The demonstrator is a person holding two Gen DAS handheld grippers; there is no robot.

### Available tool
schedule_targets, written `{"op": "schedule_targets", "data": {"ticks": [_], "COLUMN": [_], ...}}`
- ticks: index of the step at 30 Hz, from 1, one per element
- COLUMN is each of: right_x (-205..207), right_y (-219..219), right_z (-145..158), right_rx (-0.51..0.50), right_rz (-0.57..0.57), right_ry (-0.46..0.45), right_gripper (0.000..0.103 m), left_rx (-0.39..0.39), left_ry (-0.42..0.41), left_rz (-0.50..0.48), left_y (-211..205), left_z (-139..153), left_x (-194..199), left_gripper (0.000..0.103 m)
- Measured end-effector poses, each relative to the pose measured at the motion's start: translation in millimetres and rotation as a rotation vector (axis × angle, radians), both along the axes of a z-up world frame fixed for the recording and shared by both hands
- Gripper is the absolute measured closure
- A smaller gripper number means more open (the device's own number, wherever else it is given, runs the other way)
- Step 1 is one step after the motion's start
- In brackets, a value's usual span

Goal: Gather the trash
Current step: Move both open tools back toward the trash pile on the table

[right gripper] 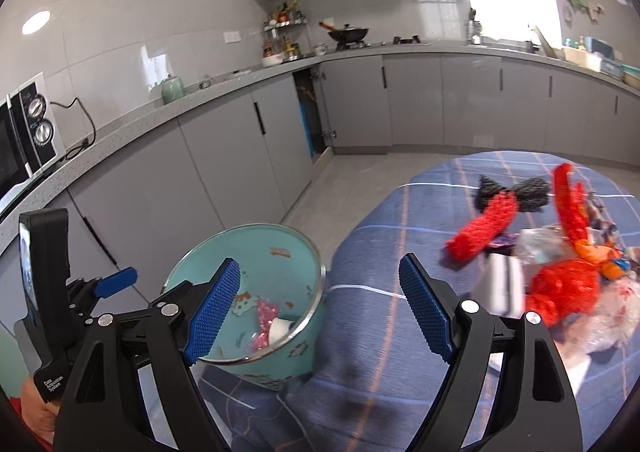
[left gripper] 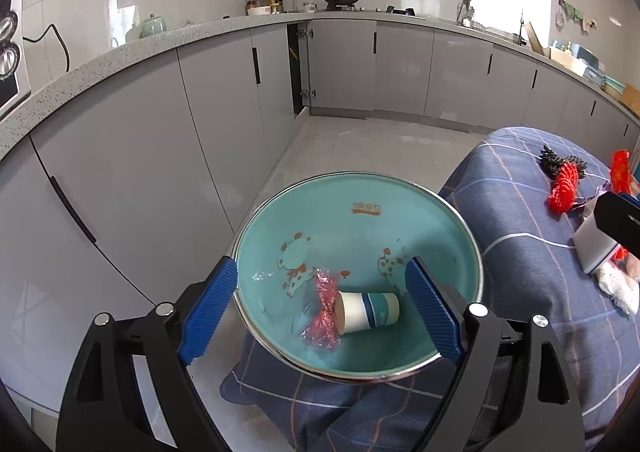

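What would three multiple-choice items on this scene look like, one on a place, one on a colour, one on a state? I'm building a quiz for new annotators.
1. Where does the white paper cup with teal bands lie?
A. inside the round teal enamel basin
B. on the blue checked cloth
C. on the grey kitchen counter

2. What colour is the crumpled plastic wrapper beside the cup?
A. green
B. pink-red
C. black

3. How does the left gripper stand?
A. shut on the cup
B. shut on the basin's rim
C. open, holding nothing

Answers: 1 A, the cup lies on its side on the basin's floor. 2 B, it shows pink-red against the teal. 3 C, its blue pads stand wide apart, with no thing pinched between them.
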State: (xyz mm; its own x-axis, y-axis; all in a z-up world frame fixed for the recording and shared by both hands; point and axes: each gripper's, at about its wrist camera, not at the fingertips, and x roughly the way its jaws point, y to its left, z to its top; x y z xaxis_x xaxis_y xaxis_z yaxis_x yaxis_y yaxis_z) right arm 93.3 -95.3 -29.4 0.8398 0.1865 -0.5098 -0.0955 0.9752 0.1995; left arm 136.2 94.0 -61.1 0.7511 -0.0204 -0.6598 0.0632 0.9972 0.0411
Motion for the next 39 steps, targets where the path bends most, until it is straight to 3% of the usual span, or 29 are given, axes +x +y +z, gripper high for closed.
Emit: {"op": "schedule_targets", "data": {"ticks": [5,31,39], "right_x": [-14.3,-68.6,-85.7], "right_y": [-15.6,-75.5,-103.4], "right_z": [4.8,-2.5,-2.9], "right_rx": [0.014,-0.002,-0.012], "right_rz": [-0.038,-0.149,-0.243], "right_ry": [-0.016,-0.032,-0.048], "right_gripper": [0.018,0.017,0.017], "left_rx": [0.021,0.022,-0.003], "left_ry": [-0.038,-0.040,-0.033], "left_rz": [0.006,-0.070,-0.110], "left_y": [-13.1,-84.3,-104.1], "left_z": [12.0,21.3,16.8], "left_x": [-13.3,-49.2,-59.3], "left_gripper": [0.006,0.006,0.006]}}
